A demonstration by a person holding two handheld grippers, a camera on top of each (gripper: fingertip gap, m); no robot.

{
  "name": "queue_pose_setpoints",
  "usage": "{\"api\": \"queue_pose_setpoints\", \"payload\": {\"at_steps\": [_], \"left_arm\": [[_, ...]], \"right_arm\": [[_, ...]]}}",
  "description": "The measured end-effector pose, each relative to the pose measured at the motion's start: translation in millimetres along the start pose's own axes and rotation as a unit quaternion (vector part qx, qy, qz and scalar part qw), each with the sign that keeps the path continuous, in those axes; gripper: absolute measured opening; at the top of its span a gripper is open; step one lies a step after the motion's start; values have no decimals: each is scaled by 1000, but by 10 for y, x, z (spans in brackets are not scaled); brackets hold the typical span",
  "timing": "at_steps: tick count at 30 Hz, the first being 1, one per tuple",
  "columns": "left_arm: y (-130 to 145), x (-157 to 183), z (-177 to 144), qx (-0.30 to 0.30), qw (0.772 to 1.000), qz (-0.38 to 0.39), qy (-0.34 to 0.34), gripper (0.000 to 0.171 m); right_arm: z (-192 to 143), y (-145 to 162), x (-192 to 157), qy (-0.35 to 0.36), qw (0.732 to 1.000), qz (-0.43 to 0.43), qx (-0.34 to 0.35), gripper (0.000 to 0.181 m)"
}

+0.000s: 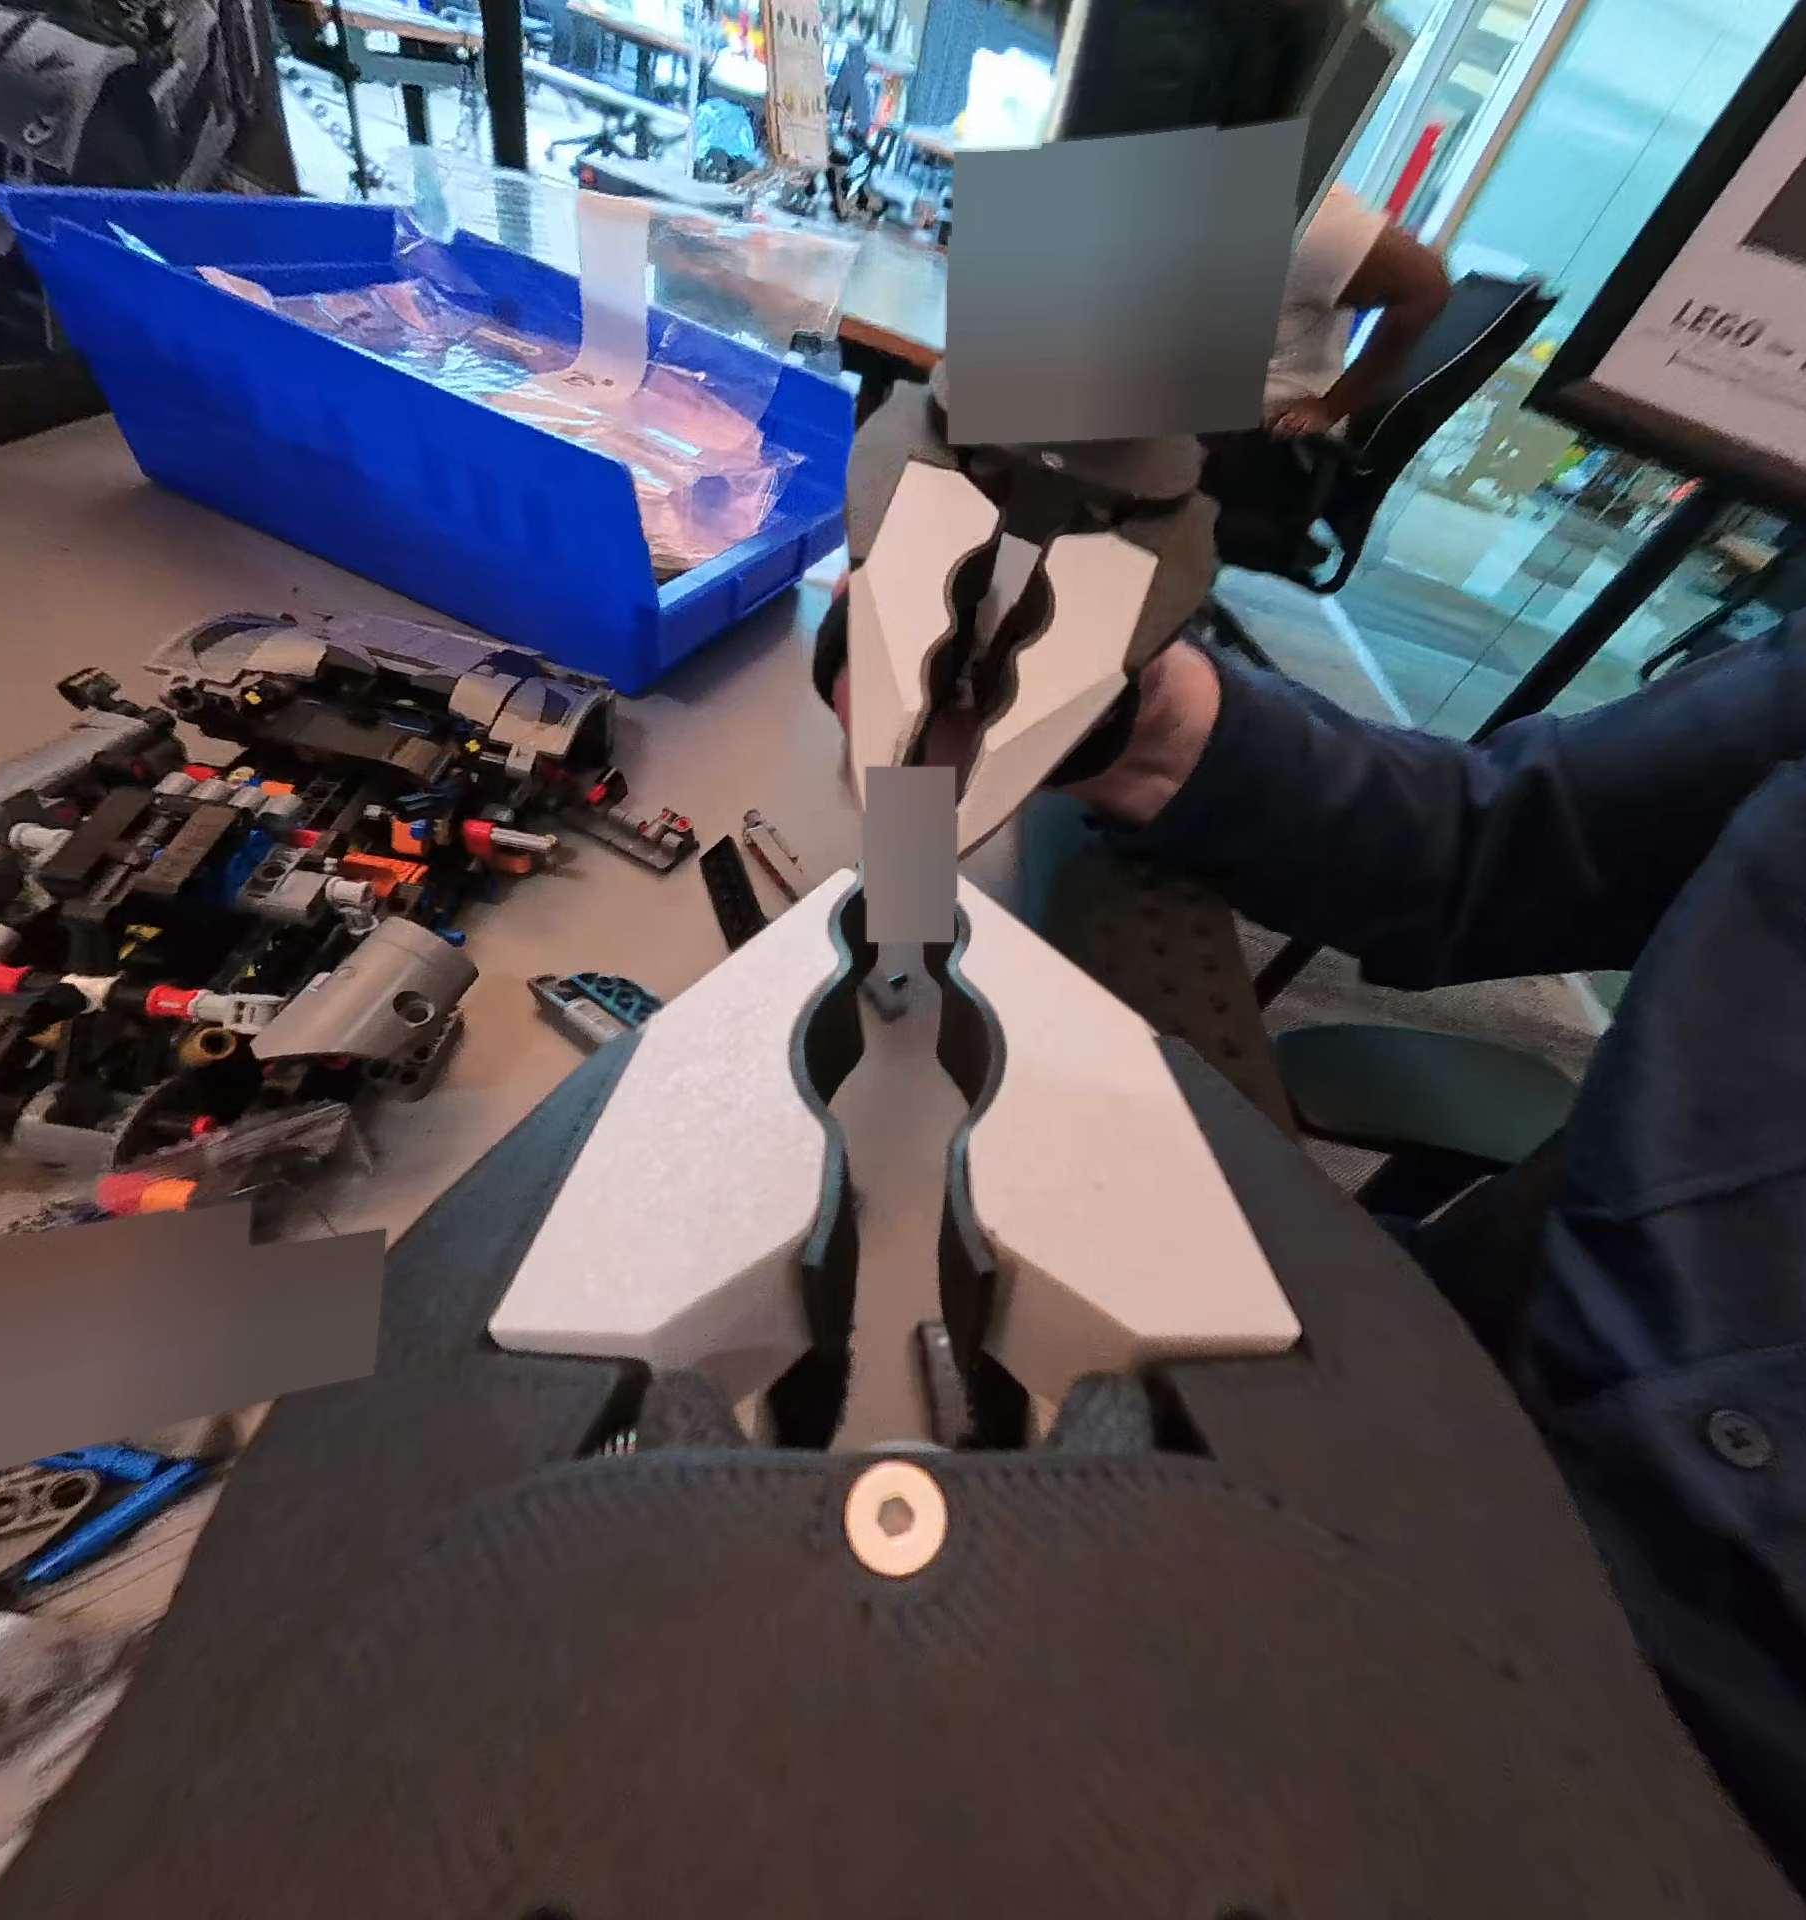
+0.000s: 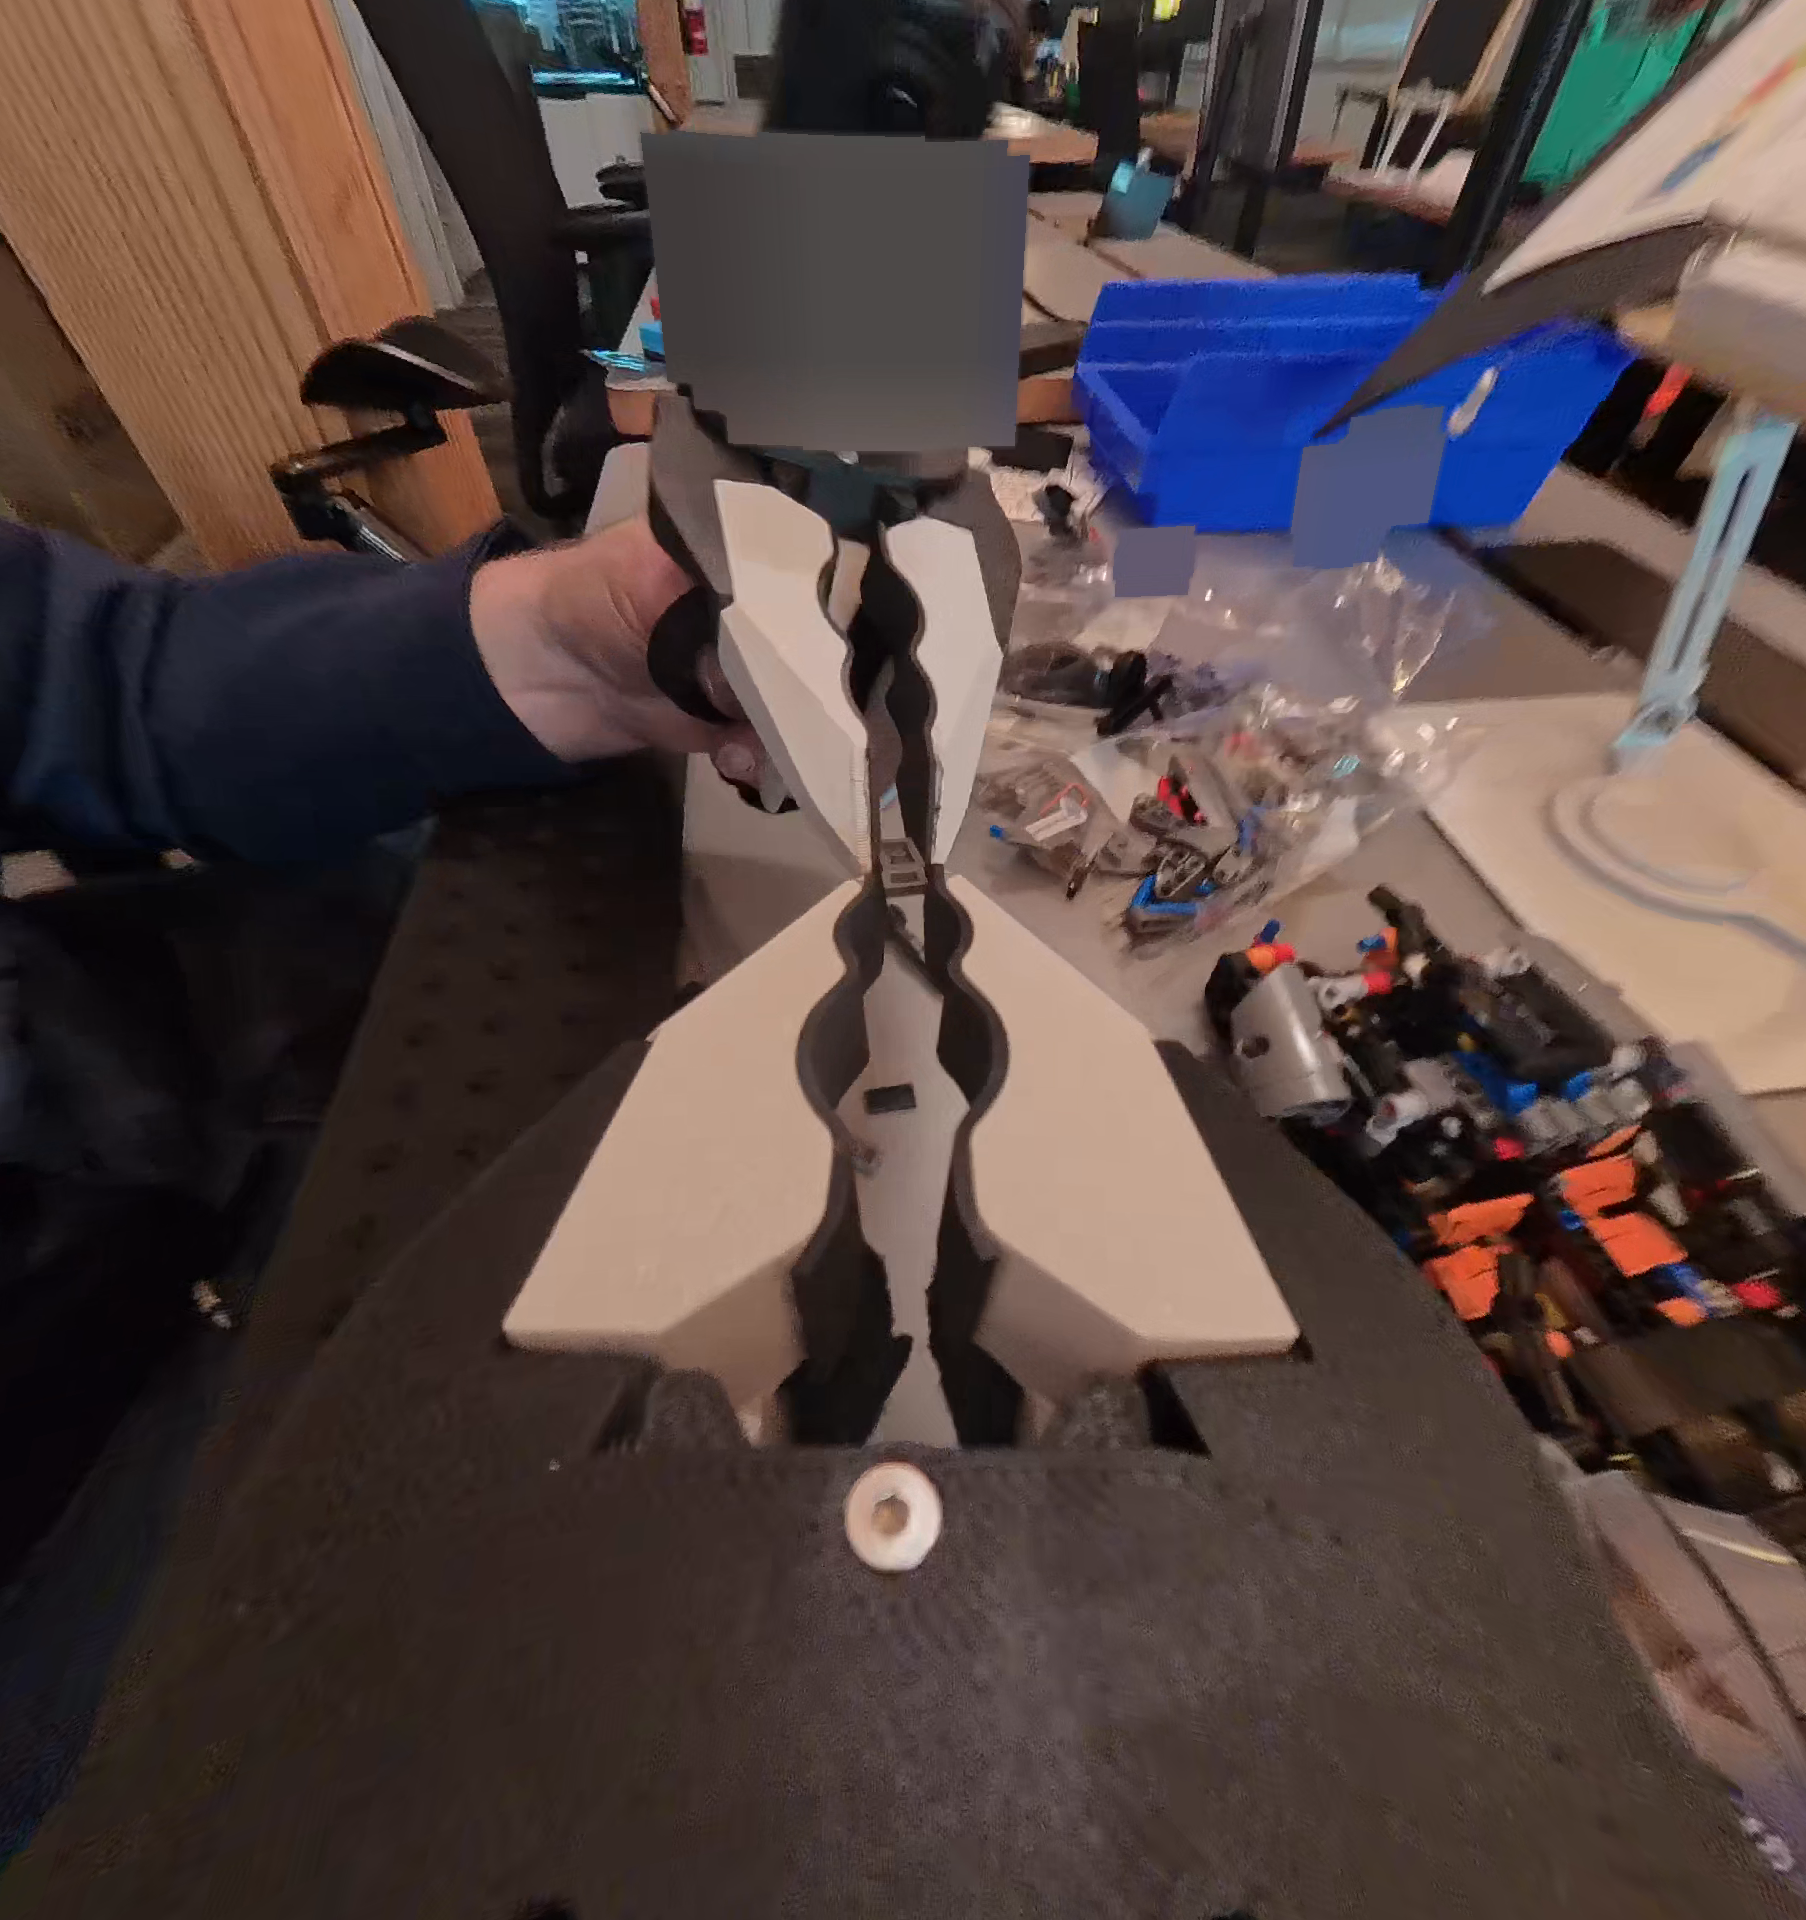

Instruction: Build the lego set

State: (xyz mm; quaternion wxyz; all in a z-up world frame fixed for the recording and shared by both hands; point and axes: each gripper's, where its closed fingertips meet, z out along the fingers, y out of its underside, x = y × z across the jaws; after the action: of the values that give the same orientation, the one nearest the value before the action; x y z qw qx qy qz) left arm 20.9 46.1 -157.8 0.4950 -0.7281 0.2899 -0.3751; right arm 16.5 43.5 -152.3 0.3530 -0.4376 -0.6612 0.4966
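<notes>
Grey tabletop (image 1: 670,769) filled the foreground of a busy workshop, with desks and office chairs blurred behind. On it lay a half-built toy car (image 1: 255,883), dark grey with orange, red and blue parts, its body open. A blue plastic bin (image 1: 411,457) holding clear bags stood behind the car. Clear bags of loose bricks (image 2: 1190,769) lay on the table near the car, and a few single pieces (image 1: 592,1003) were scattered beside it.

Both tools were lifted above the table edge, tip to tip. The left gripper (image 1: 904,935) had its white fingers (image 1: 701,1143) drawn nearly together at the tips, where a small dark grey piece (image 2: 901,868) sat; in the left wrist view a blur patch covered that spot. The right gripper (image 2: 904,920) was also narrowed at the tips, and they met the same small piece, so both seemed to pinch it from opposite ends, though exact contact was hard to make out. A hand (image 2: 587,644) in a dark blue sleeve (image 2: 203,686) held the left tool's handle; another hand (image 1: 1148,738) held the right one.
</notes>
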Motion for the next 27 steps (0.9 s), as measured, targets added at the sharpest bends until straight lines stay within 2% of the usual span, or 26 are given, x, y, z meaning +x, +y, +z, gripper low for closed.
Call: {"api": "queue_pose_setpoints", "payload": {"at_steps": [4,6,7,8,9,14,17,20,24,27], "left_arm": [[-64,26,-5,33,997,-63,37,5],[-222,50,-104,93,987,-107,75,5],[-225,8,-134,99,985,-123,76,4],[-134,-16,-90,71,989,-117,62,5],[-55,-9,-27,45,993,-103,48,5],[-84,-58,-78,58,991,-110,48,5],[-83,-59,-95,68,985,-142,74,5],[-115,-46,-126,86,975,-174,107,5],[-58,-78,-96,72,977,-178,96,5],[107,-189,-49,20,987,-152,37,5]], "right_arm": [[-23,-25,0,58,994,-92,-21,6],[-4,49,25,91,985,-139,-56,5],[19,56,-2,95,981,-156,-63,5],[39,23,-57,84,983,-155,-54,5],[40,26,-54,77,986,-141,-52,6],[-88,39,111,46,998,-27,-18,6],[-13,293,56,0,997,16,-74,6],[54,469,1,-13,992,17,-121,6],[52,551,20,-20,990,41,-134,6],[39,569,44,-23,989,58,-132,6]]}}
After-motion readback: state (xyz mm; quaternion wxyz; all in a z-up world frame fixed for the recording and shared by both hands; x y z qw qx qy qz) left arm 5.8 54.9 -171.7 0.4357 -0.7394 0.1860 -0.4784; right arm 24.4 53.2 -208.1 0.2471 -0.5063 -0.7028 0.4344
